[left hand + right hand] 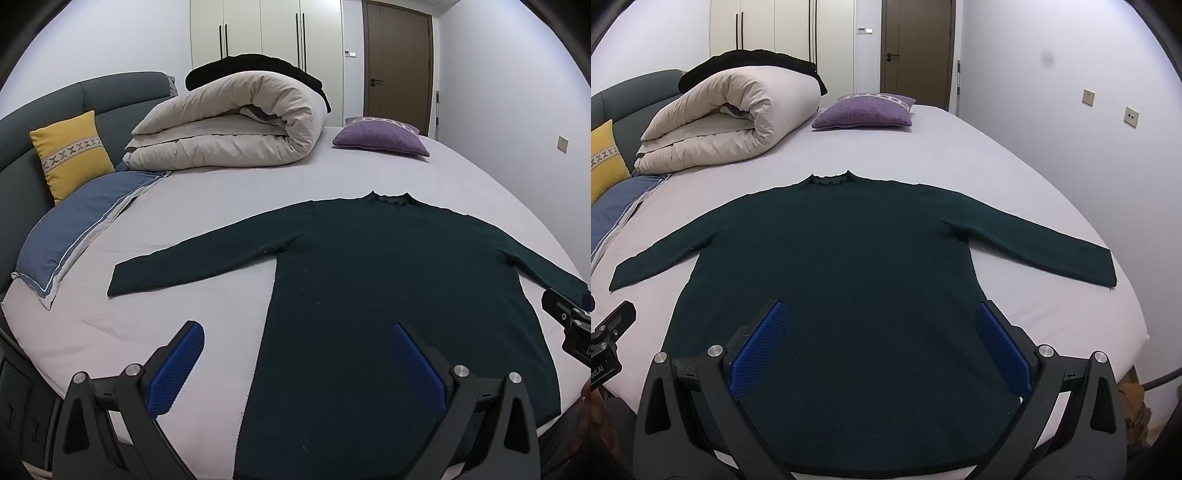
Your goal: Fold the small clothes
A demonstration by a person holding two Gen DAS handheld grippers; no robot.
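Presently the bed (1015, 177) carries the dark green sweater (849, 258) spread flat, front down or up not determinable, collar pointing away from both grippers and hem nearest them. Its long axis runs straight ahead of the right gripper (881, 317), which hangs over the lower body, jaws fully spread, nothing between the pads. The left gripper (297, 338) sits off to that side: one pad over bare sheet, the other over the sweater's side edge, likewise wide open and empty.

Both sleeves lie outstretched sideways. The left sleeve (192, 258) extends ahead and outward of the left gripper; the right sleeve (1045, 247) lies ahead and outward of the right gripper. Judgement: no fold has begun, and each sleeve falls to the hand on its own side.

Rolled duvet (229, 122) and purple cushion (380, 138) lie well beyond the collar, clear of the work.
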